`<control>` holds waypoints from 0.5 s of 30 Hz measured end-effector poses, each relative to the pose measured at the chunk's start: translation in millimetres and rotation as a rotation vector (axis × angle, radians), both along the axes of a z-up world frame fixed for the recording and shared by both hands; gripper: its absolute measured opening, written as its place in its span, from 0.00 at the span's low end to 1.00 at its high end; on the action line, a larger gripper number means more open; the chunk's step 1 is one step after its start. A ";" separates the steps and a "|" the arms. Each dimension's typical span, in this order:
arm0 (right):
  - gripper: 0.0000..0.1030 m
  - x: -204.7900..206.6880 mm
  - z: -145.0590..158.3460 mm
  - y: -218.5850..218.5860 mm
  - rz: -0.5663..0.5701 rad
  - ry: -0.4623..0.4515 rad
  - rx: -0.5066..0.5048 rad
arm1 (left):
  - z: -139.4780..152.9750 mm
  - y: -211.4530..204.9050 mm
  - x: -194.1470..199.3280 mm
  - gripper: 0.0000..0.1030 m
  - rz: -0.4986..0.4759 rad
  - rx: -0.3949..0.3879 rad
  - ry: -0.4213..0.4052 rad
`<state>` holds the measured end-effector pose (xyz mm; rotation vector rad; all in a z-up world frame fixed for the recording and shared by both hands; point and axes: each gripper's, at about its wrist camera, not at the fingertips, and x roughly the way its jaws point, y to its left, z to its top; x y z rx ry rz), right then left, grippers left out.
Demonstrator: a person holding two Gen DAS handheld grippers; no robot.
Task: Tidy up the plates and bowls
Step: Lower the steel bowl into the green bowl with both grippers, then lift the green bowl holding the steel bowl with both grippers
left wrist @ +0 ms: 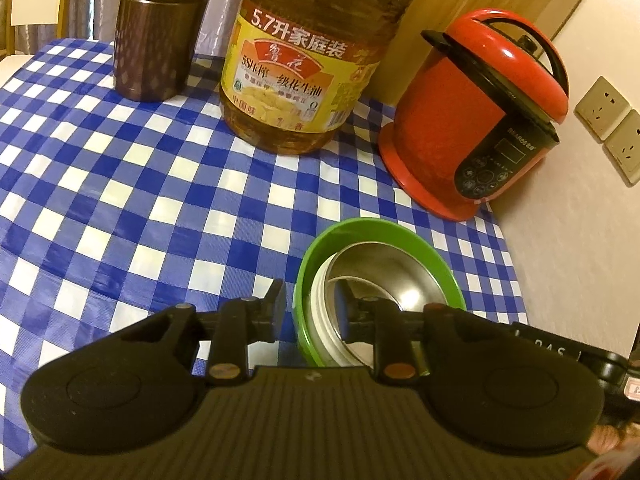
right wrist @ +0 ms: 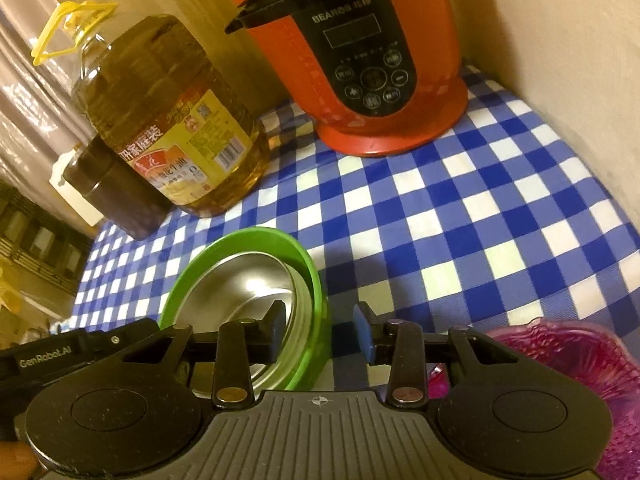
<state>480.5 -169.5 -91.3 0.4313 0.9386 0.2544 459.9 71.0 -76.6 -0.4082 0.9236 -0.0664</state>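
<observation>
A green bowl with a steel liner [left wrist: 380, 272] sits on the blue-and-white checked tablecloth [left wrist: 120, 184]. My left gripper [left wrist: 310, 312] straddles the bowl's left rim, one finger outside and one inside; the jaws stand open, not pinching. In the right wrist view the same bowl [right wrist: 248, 276] shows, and my right gripper [right wrist: 320, 328] straddles its right rim, open, with a gap between pad and rim. A purple glass dish [right wrist: 568, 368] lies at the lower right, under the right gripper.
A big oil bottle [left wrist: 304, 60], a brown canister [left wrist: 156, 40] and a red electric cooker [left wrist: 480, 120] stand at the back of the table. A wall with sockets [left wrist: 608, 120] bounds the right side. The other gripper's body [right wrist: 60, 356] shows at left.
</observation>
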 end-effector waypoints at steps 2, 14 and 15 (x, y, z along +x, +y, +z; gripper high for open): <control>0.38 0.5 -1.1 0.8 0.004 0.000 -0.001 | -2.8 -0.4 0.8 0.21 0.001 -0.005 0.003; 0.49 3.3 -15.4 12.3 0.007 0.034 0.009 | -26.2 -4.0 5.2 0.23 0.012 -0.066 0.030; 0.49 3.7 -16.7 12.8 0.005 0.038 0.015 | -28.5 -3.9 5.5 0.24 0.013 -0.074 0.031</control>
